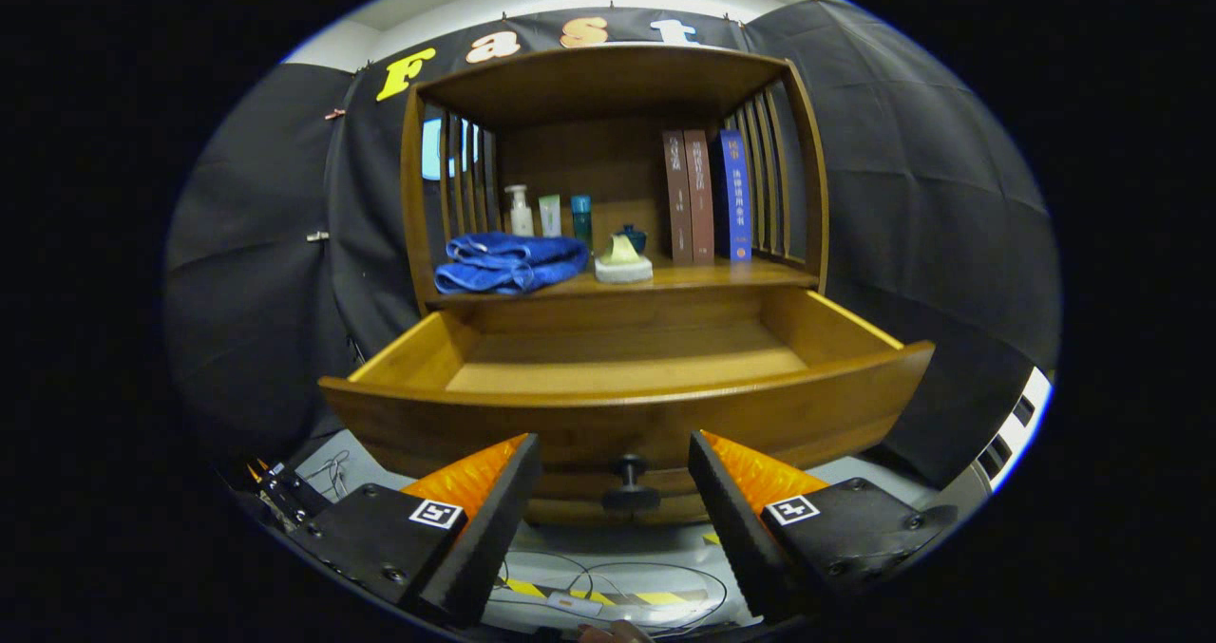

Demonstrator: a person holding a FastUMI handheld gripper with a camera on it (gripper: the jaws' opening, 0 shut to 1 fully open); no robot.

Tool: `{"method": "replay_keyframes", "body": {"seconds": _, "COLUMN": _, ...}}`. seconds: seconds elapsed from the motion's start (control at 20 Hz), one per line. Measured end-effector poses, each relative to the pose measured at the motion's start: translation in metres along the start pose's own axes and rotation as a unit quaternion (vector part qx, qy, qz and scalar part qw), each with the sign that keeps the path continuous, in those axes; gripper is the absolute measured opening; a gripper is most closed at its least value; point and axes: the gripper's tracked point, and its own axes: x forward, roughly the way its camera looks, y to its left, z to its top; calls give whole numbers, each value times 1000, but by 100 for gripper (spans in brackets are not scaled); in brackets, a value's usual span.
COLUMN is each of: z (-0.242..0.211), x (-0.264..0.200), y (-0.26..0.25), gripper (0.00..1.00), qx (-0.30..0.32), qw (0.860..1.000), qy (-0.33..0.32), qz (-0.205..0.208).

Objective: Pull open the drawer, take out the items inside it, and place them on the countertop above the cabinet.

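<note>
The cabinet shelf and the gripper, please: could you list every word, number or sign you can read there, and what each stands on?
Nothing can be quoted.
brown books: spine characters, too blurred to read.
blue book: pale spine characters, too small to read.
bottles: no legible print.
square markers: patterns, no words.
gripper: open, fingers either side of the drawer knob.

The wooden drawer (627, 377) stands pulled fully open, its curved front facing the fingers, its dark round knob (630, 483) at 12 o'clock just ahead of them. Its inside looks bare. On the countertop (722, 277) above lie a folded blue towel (510, 262) and, at its 3 o'clock, a pale soap dish (623, 261).
</note>
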Motion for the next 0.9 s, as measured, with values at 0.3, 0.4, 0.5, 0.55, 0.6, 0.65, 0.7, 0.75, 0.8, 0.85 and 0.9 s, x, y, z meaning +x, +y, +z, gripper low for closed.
{"method": "replay_keyframes", "body": {"seconds": 0.3, "z": -23, "x": 21, "y": -9, "gripper": 100, "qx": 28, "qw": 999, "qy": 29, "qz": -7}}
{"method": "replay_keyframes", "body": {"seconds": 0.4, "z": -21, "x": 27, "y": -10, "gripper": 100, "qx": 30, "qw": 999, "qy": 25, "qz": -7}}
{"method": "replay_keyframes", "body": {"seconds": 0.5, "z": -24, "x": 36, "y": -11, "gripper": 100, "qx": 31, "qw": 999, "qy": 35, "qz": -6}}
{"method": "replay_keyframes", "body": {"seconds": 0.55, "z": -24, "x": 37, "y": -8, "gripper": 100, "qx": 31, "qw": 999, "qy": 40, "qz": -1}}
{"method": "replay_keyframes", "body": {"seconds": 0.6, "z": -23, "x": 36, "y": -8, "gripper": 100, "qx": 29, "qw": 999, "qy": 38, "qz": -2}}
{"method": "replay_keyframes", "body": {"seconds": 0.65, "z": -23, "x": 37, "y": -7, "gripper": 100, "qx": 31, "qw": 999, "qy": 38, "qz": -1}}
{"method": "replay_keyframes", "body": {"seconds": 0.7, "z": -22, "x": 38, "y": -6, "gripper": 99, "qx": 30, "qw": 999, "qy": 39, "qz": -2}}
{"method": "replay_keyframes", "body": {"seconds": 0.75, "z": -22, "x": 38, "y": -6, "gripper": 99, "qx": 27, "qw": 999, "qy": 41, "qz": -3}}
{"method": "replay_keyframes", "body": {"seconds": 0.8, "z": -21, "x": 39, "y": -6, "gripper": 99, "qx": 25, "qw": 999, "qy": 43, "qz": -3}}
{"method": "replay_keyframes", "body": {"seconds": 0.85, "z": -20, "x": 40, "y": -6, "gripper": 100, "qx": 26, "qw": 999, "qy": 44, "qz": -2}}
{"method": "replay_keyframes", "body": {"seconds": 0.9, "z": -19, "x": 43, "y": -6, "gripper": 99, "qx": 30, "qw": 998, "qy": 46, "qz": -2}}
